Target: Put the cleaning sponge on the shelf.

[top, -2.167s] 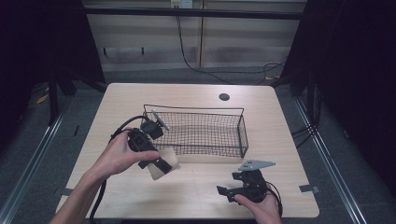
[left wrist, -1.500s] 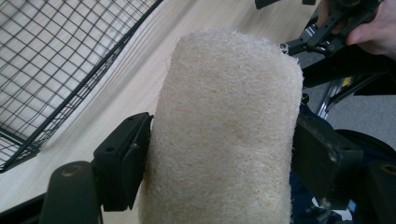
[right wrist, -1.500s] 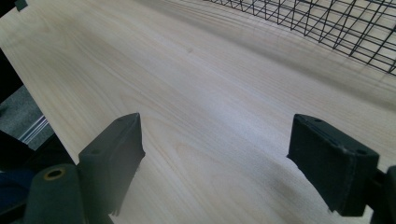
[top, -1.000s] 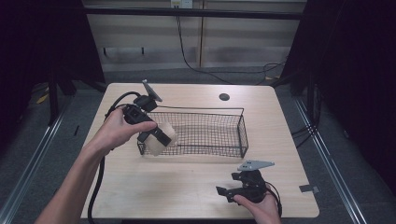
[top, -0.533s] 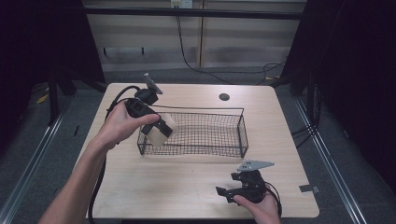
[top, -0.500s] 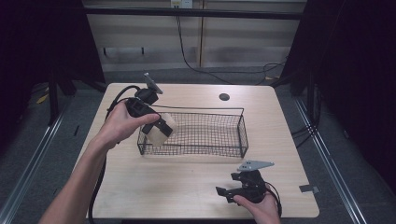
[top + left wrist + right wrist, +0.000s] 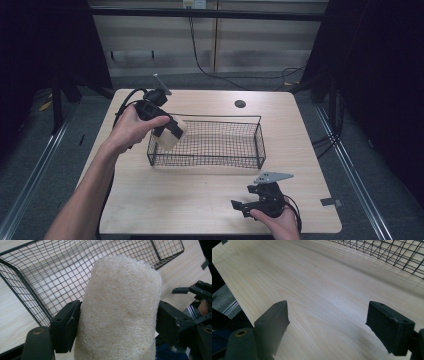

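The lower end of the loofah roll (image 7: pixel 120 312) is cut off by the bottom edge of the left gripper view. Part of the wire basket (image 7: pixel 30 290) is hidden behind it, and the far corner is cropped at the top edge.

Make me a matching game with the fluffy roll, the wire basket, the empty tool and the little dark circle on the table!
Things:
1. loofah roll
2. wire basket
3. right tool
4. dark circle

Places or states:
A. open, with nothing in it, low over the table's near edge
B. on the table's far side, beyond the basket
C. gripped by the left tool over the basket's left end
D. in the middle of the table

Pairs: 1-C, 2-D, 3-A, 4-B
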`<action>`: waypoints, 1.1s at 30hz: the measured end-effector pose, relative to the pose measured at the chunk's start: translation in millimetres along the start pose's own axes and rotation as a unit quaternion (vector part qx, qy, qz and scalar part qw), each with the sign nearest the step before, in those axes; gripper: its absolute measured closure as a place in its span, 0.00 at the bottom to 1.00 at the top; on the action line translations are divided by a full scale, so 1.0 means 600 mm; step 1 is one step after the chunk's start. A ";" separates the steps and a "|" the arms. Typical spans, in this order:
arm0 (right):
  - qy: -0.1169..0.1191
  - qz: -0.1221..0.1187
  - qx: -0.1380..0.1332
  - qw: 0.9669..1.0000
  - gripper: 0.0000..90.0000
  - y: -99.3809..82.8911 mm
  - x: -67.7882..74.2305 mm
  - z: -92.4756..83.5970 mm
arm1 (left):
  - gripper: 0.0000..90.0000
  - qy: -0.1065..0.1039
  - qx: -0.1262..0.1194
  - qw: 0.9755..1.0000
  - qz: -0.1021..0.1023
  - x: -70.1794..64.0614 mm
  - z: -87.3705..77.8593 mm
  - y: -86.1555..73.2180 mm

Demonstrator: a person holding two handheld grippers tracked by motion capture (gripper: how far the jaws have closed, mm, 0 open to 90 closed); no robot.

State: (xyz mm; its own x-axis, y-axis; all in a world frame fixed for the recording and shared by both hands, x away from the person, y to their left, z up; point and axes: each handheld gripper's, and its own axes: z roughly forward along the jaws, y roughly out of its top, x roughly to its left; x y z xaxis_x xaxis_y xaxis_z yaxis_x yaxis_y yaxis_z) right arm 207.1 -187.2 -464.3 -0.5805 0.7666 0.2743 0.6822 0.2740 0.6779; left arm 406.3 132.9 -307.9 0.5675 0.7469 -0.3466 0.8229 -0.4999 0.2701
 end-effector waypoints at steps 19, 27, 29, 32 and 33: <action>0.002 0.002 0.001 1.000 0.19 0.000 0.000 0.001 | 0.28 0.030 -0.014 0.997 -0.070 0.039 0.034 0.012; 0.002 0.001 0.001 1.000 0.19 0.000 0.000 0.001 | 0.28 0.052 -0.006 0.996 -0.076 0.045 0.048 0.014; 0.003 0.001 0.001 1.000 0.19 0.000 0.000 0.001 | 0.28 0.054 -0.006 0.995 -0.082 0.046 0.051 0.014; 0.003 0.001 0.001 1.000 0.19 0.000 0.000 0.001 | 0.28 0.051 -0.006 0.995 -0.089 0.052 0.058 0.013; 0.003 0.001 0.001 1.000 0.19 0.000 0.000 0.001 | 0.28 0.053 -0.004 0.995 -0.089 0.054 0.058 0.013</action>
State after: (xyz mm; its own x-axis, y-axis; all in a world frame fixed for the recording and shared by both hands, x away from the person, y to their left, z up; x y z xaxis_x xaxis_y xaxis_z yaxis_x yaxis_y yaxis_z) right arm 207.1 -186.7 -464.7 -0.5812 0.7640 0.2803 0.6851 0.2735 0.6751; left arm 432.1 137.8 -348.5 0.4061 0.8654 -0.2934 0.9096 -0.3519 0.2210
